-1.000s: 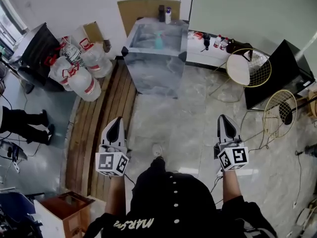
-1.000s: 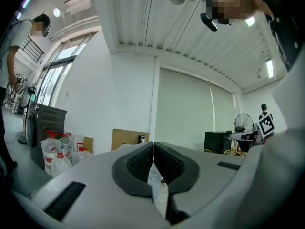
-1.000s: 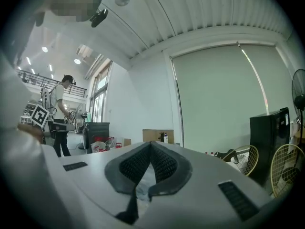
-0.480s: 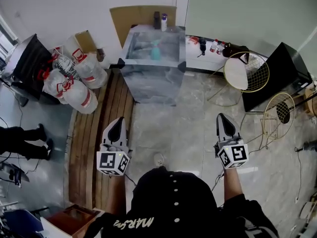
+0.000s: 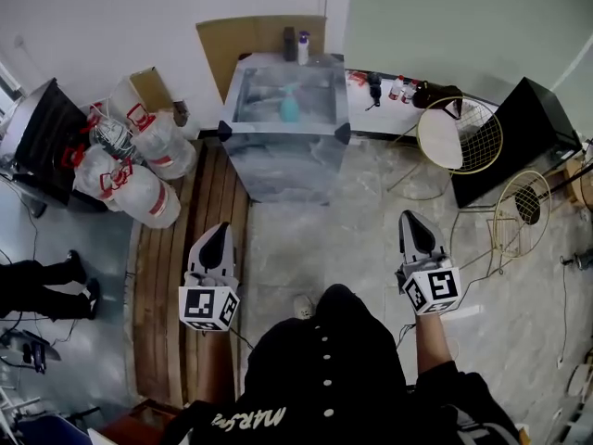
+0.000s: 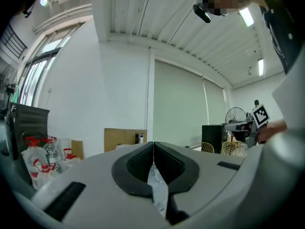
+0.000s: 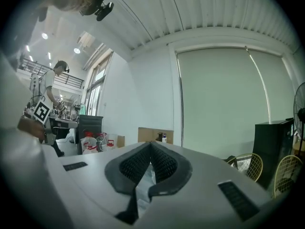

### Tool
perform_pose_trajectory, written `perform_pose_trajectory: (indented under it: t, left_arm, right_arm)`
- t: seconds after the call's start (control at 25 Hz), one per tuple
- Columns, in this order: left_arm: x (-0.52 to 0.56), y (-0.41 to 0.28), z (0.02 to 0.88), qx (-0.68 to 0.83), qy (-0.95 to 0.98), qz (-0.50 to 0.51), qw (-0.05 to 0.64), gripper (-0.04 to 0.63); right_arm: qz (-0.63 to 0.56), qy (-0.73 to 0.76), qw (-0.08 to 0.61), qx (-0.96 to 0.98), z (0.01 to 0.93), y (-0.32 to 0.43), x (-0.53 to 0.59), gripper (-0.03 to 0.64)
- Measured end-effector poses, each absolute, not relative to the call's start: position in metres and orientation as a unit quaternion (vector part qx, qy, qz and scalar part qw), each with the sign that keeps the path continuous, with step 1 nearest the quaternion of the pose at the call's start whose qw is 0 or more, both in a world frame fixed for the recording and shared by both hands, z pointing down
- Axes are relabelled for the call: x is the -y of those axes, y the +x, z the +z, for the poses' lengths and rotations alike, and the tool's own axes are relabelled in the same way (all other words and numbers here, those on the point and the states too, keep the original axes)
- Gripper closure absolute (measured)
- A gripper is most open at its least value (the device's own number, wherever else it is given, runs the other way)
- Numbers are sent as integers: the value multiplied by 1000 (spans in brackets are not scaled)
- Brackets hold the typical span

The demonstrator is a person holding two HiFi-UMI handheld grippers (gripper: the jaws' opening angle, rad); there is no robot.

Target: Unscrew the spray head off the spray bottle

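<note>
The white left gripper (image 5: 218, 233) and white right gripper (image 5: 414, 222) each had their dark padded jaws pressed together, gripping nothing. The teal plastic spray bottle (image 5: 289, 108) stood on a grey marbled table (image 5: 287, 170), far ahead and well apart from both.

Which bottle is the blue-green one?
The spray bottle on the grey table. Behind it stand a dark bottle and a white bottle.
</note>
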State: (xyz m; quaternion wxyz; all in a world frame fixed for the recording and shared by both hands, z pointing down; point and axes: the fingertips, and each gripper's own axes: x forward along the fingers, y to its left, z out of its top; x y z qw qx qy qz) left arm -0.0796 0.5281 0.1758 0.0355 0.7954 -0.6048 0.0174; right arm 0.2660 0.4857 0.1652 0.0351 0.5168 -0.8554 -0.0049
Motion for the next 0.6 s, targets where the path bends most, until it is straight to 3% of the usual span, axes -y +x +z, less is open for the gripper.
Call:
perform_pose_trajectory:
  t: [0.6]
  left_arm:
    - [-464, -90, 187, 594, 803, 29, 37, 569]
  right_arm:
    - [14, 524, 28, 851, 179, 254, -421, 604]
